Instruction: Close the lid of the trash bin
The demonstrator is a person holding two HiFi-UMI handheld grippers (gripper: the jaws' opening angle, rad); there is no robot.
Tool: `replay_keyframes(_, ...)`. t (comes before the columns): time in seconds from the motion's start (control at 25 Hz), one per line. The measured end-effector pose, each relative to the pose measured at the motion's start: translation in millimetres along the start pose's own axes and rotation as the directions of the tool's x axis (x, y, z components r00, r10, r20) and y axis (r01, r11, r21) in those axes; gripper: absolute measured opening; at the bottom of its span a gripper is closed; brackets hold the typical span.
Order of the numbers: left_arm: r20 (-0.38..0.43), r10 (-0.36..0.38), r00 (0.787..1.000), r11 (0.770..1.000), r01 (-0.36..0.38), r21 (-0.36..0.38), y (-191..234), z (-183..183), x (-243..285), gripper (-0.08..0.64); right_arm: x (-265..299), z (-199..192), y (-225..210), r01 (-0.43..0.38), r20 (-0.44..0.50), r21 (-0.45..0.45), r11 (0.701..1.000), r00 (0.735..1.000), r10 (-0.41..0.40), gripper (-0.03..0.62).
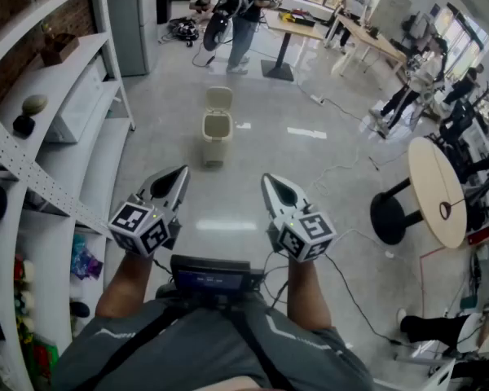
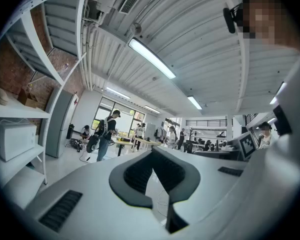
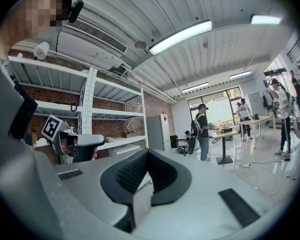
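Observation:
A small beige trash bin [image 1: 216, 137] stands on the grey floor some way ahead of me, with its lid [image 1: 219, 98] tipped up and open behind it. Both grippers are held close to my body, well short of the bin, pointing up and forward. My left gripper [image 1: 181, 173] is shut with nothing in it, its dark pads [image 2: 140, 174] meeting at the tips. My right gripper [image 1: 266, 180] is shut and empty too, its pads [image 3: 135, 171] pressed together. Neither gripper view shows the bin.
White shelving [image 1: 65, 120] holding a microwave [image 1: 80, 104] runs along the left. At the right stand a round wooden table [image 1: 437, 190] and a black stool [image 1: 391, 215], with cables [image 1: 342, 168] trailing over the floor. Several people [image 1: 244, 15] stand at desks far behind the bin.

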State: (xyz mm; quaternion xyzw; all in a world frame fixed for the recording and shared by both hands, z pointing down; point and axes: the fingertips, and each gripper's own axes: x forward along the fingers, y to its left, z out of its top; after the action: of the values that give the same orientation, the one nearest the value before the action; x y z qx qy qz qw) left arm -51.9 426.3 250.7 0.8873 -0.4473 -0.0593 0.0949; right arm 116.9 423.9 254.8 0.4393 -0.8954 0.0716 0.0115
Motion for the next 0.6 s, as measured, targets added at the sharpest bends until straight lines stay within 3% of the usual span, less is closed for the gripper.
replay_keyframes(0.6,-0.023,-0.005,1.000,0.998,0.003,-0.056,9.5,-15.5,-2.0,0.005,8.6,1.9,12.0,-0.021,-0.001,-0.020,1.000,1.000,0.021,-0.012)
